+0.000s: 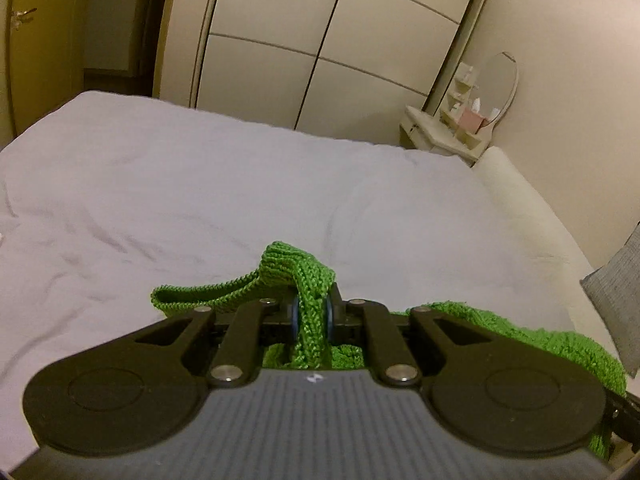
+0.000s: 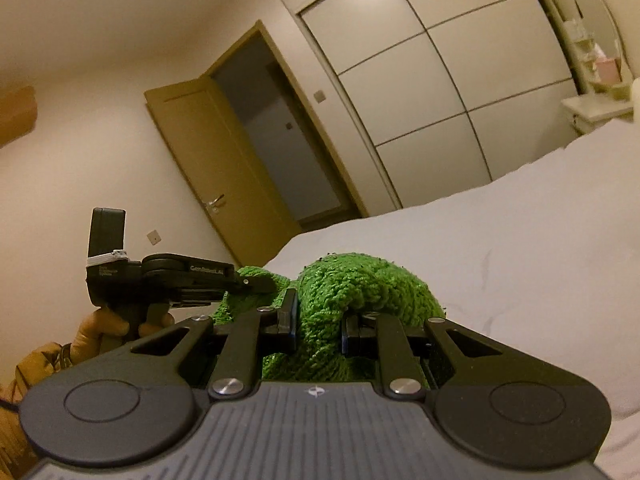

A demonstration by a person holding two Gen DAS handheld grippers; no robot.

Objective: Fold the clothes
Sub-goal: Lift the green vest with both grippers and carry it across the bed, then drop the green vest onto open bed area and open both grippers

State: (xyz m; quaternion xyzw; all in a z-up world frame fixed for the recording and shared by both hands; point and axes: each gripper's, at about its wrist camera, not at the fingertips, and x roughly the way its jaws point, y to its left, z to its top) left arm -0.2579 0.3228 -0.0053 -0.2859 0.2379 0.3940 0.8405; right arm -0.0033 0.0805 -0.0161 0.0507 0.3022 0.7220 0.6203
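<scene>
Dim, warm yellowish indoor light; soft, faint shadows. Strong fisheye bending and dark corners at edges; background beyond each gripper slightly blurred.

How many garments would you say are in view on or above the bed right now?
1. A green knit garment hangs over the bed, one part clamped in the left gripper, a thicker bunch in the right gripper. Others may lie outside view.

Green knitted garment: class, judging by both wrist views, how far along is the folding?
Done: both grippers grip the green knitted garment. In hand: left gripper pinches a narrow strip, right gripper a thick bunch, above the bed. Left: no fold shows; all folding remains.
</scene>
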